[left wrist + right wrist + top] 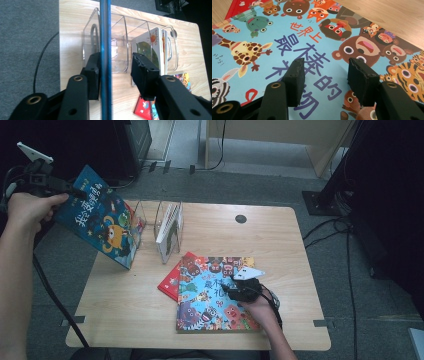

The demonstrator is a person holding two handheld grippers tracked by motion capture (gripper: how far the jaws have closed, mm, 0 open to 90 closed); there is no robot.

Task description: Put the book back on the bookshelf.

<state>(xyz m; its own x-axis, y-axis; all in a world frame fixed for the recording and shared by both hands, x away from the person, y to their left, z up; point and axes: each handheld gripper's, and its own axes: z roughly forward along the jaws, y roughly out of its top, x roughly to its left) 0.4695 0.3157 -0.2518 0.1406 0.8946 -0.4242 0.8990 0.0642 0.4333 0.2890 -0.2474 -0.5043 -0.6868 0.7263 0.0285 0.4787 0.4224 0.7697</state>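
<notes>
Blue book (105, 60) between parted left gripper (116, 72) fingers (edge-on), above rack (120, 37).

a: item one, support?
b: light wooden table (125, 320), rounded corners, standing on grey floor; dark round hole (241, 219) near its far edge.
a: what lies directly on it?
b: clear plastic book rack (162, 220) at the far left, upright, with a thin book (167, 222) standing in one compartment. red book (170, 282) flat near the middle, and a light-blue animal picture book (200, 305) lying partly over it.
</notes>
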